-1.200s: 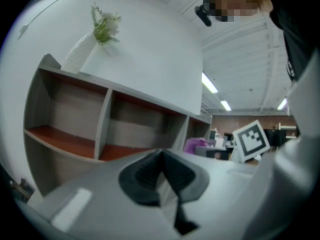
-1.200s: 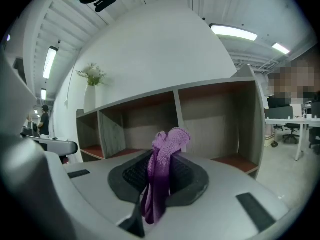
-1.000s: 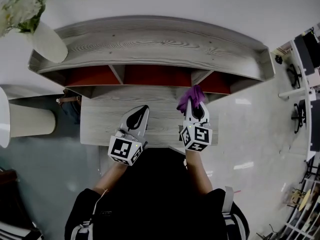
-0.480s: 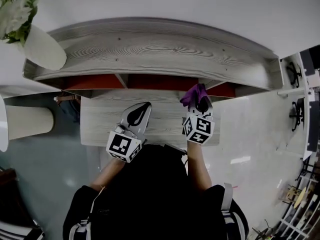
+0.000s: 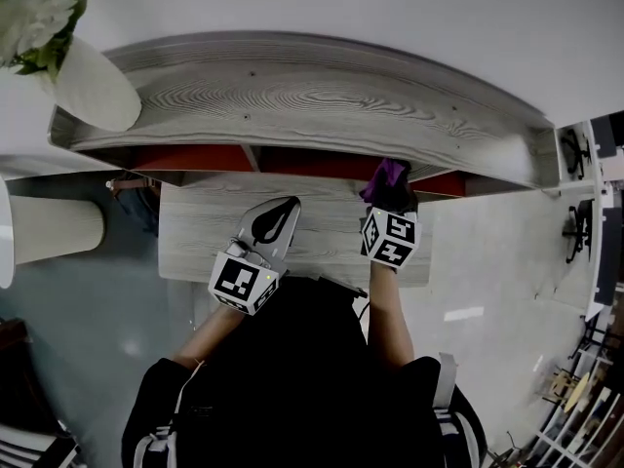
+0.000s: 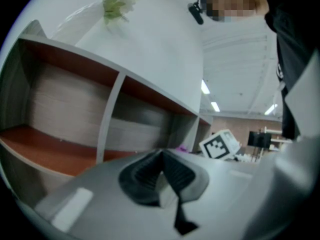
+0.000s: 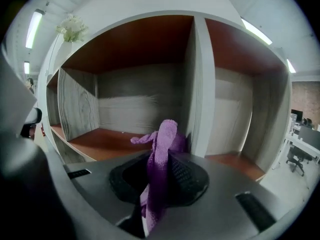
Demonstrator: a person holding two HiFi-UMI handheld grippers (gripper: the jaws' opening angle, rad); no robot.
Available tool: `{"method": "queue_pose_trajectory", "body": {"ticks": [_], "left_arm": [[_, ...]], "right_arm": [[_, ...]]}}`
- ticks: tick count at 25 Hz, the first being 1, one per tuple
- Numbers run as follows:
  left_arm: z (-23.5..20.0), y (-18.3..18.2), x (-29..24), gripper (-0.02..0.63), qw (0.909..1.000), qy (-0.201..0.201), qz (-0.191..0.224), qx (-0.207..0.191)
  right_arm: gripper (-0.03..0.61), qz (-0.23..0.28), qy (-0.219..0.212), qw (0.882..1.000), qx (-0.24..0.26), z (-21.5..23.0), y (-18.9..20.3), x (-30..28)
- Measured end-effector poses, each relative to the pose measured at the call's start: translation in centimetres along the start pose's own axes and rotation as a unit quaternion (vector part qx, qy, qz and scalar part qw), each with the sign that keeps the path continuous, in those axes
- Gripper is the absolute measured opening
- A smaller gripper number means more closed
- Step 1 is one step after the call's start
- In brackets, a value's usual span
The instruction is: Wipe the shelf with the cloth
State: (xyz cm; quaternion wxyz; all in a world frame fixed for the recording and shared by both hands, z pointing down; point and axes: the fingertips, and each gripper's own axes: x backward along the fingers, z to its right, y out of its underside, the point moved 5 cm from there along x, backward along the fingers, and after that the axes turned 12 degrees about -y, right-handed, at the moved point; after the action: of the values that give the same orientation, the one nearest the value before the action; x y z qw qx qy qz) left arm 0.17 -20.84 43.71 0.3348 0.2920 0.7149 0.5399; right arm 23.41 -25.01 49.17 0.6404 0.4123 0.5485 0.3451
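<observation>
A person in dark clothes stands at a grey wood-grain shelf point(image 5: 292, 96), a gripper in each hand. The right gripper point(image 5: 390, 199) has its fingers point(image 7: 187, 176) clamped on a purple cloth point(image 7: 162, 149), which is pinched between the pads and juts past the fingertips in a bunched tuft. Just beyond that tuft stands an upright divider point(image 7: 202, 84), with red-brown compartments opening on either side of the fingertips. Whether the cloth touches the shelf cannot be told. The left gripper point(image 5: 279, 213) hangs over a wood-grain board point(image 5: 195, 237), short of the shelf front, its fingers point(image 6: 142, 176) pressed together on nothing. A white vase point(image 5: 93, 81) of flowers stands on the shelf top, well left of both.
</observation>
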Motion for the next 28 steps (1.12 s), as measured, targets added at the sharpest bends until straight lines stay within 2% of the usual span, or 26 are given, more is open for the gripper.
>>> {"method": "queue_pose_trajectory", "body": {"ticks": [8,17,21,28], "left_arm": [[-1.0,-0.1,0.8,0.002,1.0000,-0.005,0.008,0.002],[-2.2,-0.5,2.1,0.002,0.9998,-0.011,0.019,0.004],[-3.0,-0.4,3.0,0.002,0.9995,-0.023,0.021,0.009],[-4.6,-0.2,4.9,0.002,0.9983,-0.049,0.026,0.018]], "right_arm": [[0.055,-0.037,-0.024,0.999,0.016,-1.5,-0.3,-1.3],[0.055,-0.066,-0.069,0.994,0.052,-6.0,-0.8,-3.0],[0.055,-0.076,-0.085,0.990,0.080,-8.0,-1.0,-3.6],[0.055,-0.086,-0.130,0.983,0.095,-11.9,-1.3,-4.7]]}}
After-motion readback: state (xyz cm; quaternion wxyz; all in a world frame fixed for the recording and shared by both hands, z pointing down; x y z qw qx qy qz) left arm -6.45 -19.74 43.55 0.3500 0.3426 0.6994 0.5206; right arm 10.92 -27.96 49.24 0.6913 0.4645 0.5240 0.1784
